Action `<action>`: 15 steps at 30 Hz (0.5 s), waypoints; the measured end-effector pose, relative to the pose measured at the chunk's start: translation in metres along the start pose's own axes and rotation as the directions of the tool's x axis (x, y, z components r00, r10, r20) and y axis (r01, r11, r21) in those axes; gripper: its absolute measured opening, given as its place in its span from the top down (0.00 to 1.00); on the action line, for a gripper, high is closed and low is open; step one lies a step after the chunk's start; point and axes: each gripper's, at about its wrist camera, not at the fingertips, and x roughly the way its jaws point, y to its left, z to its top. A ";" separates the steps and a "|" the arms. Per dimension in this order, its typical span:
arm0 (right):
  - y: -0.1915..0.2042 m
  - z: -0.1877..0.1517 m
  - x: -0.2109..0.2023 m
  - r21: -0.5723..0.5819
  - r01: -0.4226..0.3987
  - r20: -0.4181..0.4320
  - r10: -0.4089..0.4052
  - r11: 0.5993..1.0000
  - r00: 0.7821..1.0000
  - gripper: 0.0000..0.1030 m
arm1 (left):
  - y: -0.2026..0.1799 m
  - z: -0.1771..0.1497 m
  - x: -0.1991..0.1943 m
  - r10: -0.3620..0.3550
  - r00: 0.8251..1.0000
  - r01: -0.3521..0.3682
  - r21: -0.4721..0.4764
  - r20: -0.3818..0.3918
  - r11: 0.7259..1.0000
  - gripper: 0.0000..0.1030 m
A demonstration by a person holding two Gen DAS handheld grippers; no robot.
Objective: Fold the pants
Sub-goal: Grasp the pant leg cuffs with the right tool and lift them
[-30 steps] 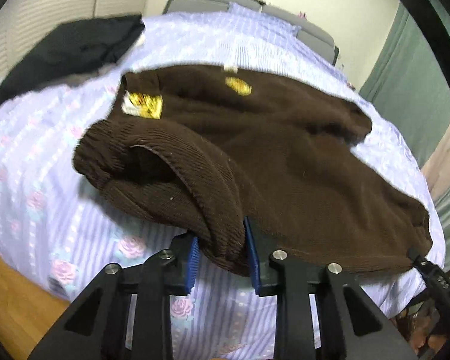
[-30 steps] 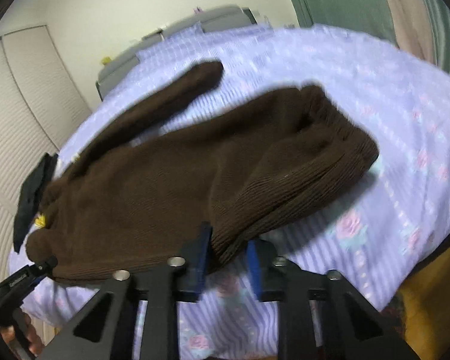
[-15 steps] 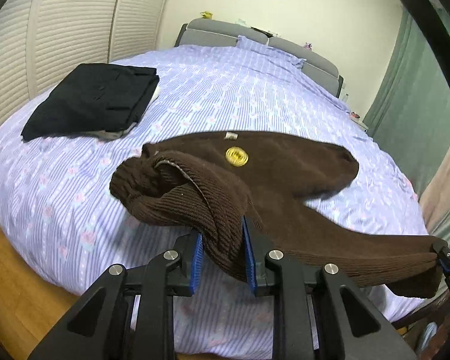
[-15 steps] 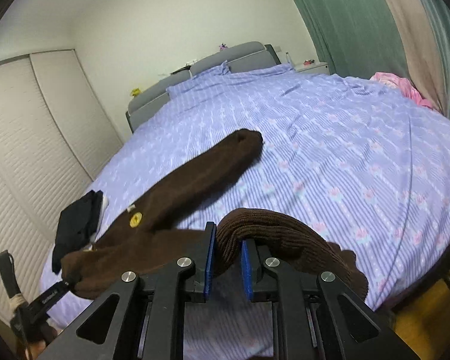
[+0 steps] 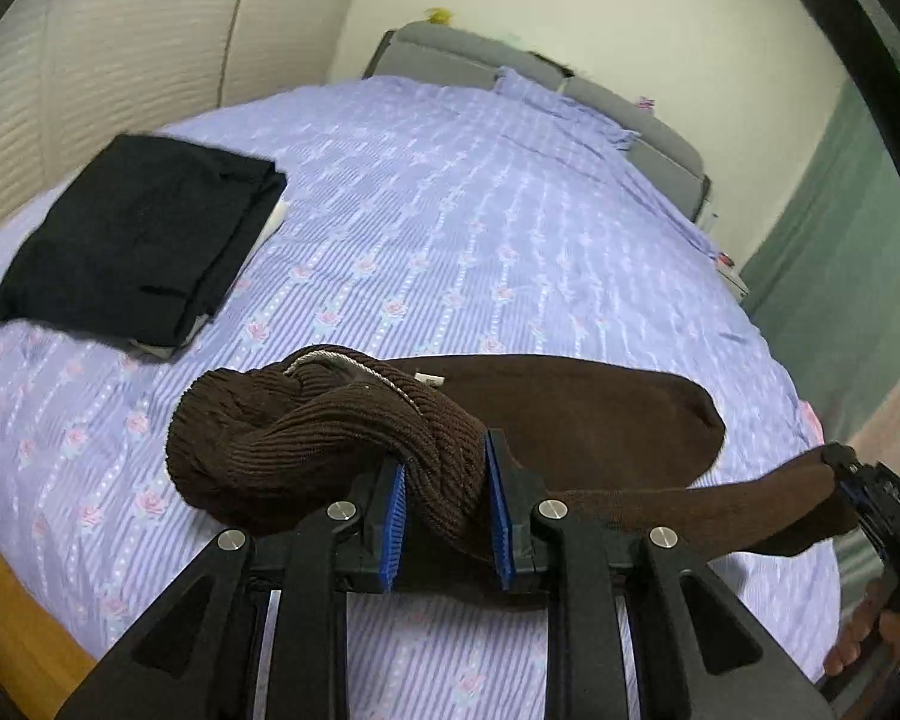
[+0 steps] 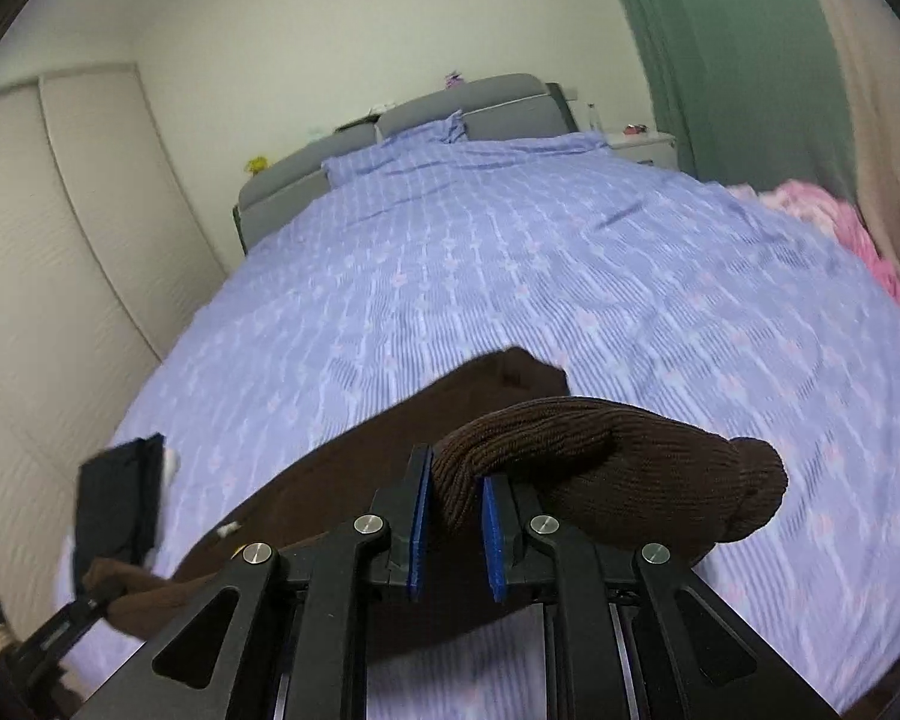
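Note:
The brown ribbed knit pants (image 5: 576,414) hang stretched between my two grippers above the near part of the purple bed (image 5: 450,228). My left gripper (image 5: 444,507) is shut on a bunched end of the pants with a pale drawstring. My right gripper (image 6: 456,534) is shut on the other bunched end (image 6: 618,468). The right gripper also shows at the right edge of the left wrist view (image 5: 870,498). The lower part of the pants (image 6: 342,480) drapes toward the bed below.
A folded black garment (image 5: 138,246) lies on the left side of the bed, also in the right wrist view (image 6: 117,504). A grey headboard (image 5: 528,78) is at the far end. A pink cloth (image 6: 834,228) lies at the right. A green curtain (image 6: 732,60) hangs right.
Both grippers have lifted and pulled the pants back toward the bed's near edge. The pants went from lying spread out to hanging stretched between the grippers.

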 end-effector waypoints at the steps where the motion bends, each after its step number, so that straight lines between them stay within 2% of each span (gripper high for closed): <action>1: 0.005 0.007 0.014 -0.015 0.005 -0.018 -0.005 1.000 1.000 0.85 | 0.002 0.004 0.009 0.003 1.000 -0.003 -0.022 -0.021 1.000 0.76; 4: 0.020 0.024 0.063 -0.059 0.035 -0.084 -0.040 0.998 0.996 0.85 | 0.008 0.011 0.033 0.016 0.997 -0.021 -0.071 -0.074 0.997 0.76; 11: 0.043 0.037 0.150 -0.129 0.058 -0.185 -0.081 0.990 0.979 0.85 | 0.011 0.024 0.074 0.076 0.991 -0.084 -0.073 -0.113 0.994 0.74; 14: 0.050 0.035 0.183 -0.160 0.074 -0.223 -0.109 0.984 0.969 0.84 | 0.013 0.028 0.090 0.089 0.987 -0.101 -0.082 -0.136 0.992 0.69; 15: 0.051 0.033 0.193 -0.171 0.078 -0.235 -0.117 0.982 0.965 0.84 | 0.014 0.030 0.096 0.095 0.985 -0.107 -0.081 -0.141 0.991 0.63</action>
